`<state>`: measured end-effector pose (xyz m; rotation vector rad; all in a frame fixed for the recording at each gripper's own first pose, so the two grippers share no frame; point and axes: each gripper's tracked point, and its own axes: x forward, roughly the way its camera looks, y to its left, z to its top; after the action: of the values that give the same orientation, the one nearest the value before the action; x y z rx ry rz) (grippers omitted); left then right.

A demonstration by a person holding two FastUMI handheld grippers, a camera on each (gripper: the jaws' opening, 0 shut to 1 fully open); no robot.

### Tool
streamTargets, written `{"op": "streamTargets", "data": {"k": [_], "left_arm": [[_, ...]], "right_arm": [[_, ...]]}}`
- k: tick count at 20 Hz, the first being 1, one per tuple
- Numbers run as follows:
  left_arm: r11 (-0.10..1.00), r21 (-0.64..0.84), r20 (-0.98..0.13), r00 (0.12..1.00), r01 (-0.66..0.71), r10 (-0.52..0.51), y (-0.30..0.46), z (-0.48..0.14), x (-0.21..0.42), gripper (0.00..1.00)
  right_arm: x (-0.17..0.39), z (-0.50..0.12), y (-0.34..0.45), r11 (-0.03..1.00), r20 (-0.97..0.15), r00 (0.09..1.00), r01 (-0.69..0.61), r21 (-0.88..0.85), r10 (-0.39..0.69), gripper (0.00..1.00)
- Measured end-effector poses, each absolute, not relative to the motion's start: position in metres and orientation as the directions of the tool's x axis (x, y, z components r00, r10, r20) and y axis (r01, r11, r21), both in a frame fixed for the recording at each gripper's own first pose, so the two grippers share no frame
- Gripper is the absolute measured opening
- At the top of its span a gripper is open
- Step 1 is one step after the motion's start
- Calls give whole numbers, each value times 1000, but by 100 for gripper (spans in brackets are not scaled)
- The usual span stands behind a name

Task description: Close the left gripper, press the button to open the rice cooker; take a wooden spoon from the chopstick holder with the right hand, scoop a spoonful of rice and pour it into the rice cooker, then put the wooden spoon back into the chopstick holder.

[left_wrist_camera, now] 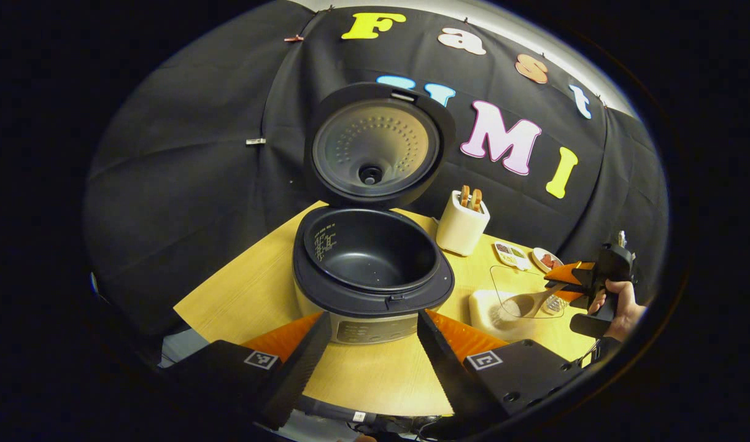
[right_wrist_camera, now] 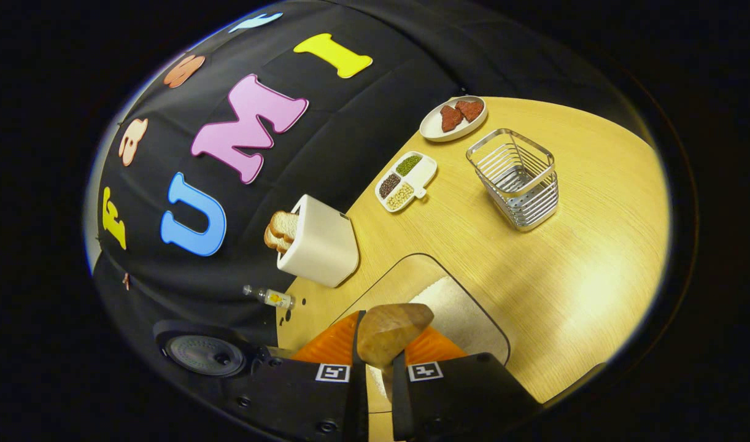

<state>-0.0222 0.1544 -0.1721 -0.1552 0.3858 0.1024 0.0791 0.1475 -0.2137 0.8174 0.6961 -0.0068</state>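
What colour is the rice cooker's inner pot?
Black inner pot, clearest in the left gripper view.

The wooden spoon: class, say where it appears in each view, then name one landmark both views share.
Left gripper view: wooden spoon at lower right, dipping into the rice container.
Right gripper view: wooden spoon at bottom centre, in the gripper.
Shared landmark: the white toaster.
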Motion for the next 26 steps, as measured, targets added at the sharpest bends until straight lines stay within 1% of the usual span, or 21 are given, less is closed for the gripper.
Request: {"op": "streamTargets", "data": {"k": [6, 13, 16, 21, 22, 23, 26], "left_arm": [[986, -127, -369, 928, -111, 57, 152, -167, -20, 95], [980, -155, -339, 938, -126, 67, 162, -160, -21, 95], [976, -167, -331, 940, -139, 77, 169, -160, -23, 95], [969, -185, -305, 947, -166, 104, 187, -151, -26, 95], [967, -188, -299, 948, -171, 110, 192, -149, -26, 95], [966, -189, -294, 949, -178, 117, 196, -148, -27, 95], [958, -198, -297, 944, -209, 144, 213, -152, -29, 95]], "right_arm": [[84, -200, 126, 611, -561, 795, 330, 720, 231, 20], [97, -167, 145, 483, -520, 804, 348, 804, 287, 20], [103, -148, 172, 442, -492, 804, 327, 835, 335, 20], [109, -118, 234, 403, -441, 789, 269, 875, 429, 19], [108, -116, 249, 402, -437, 779, 260, 878, 450, 14], [106, -116, 262, 408, -440, 767, 255, 877, 467, 19], [98, -116, 309, 422, -440, 729, 226, 878, 525, 19]]}}
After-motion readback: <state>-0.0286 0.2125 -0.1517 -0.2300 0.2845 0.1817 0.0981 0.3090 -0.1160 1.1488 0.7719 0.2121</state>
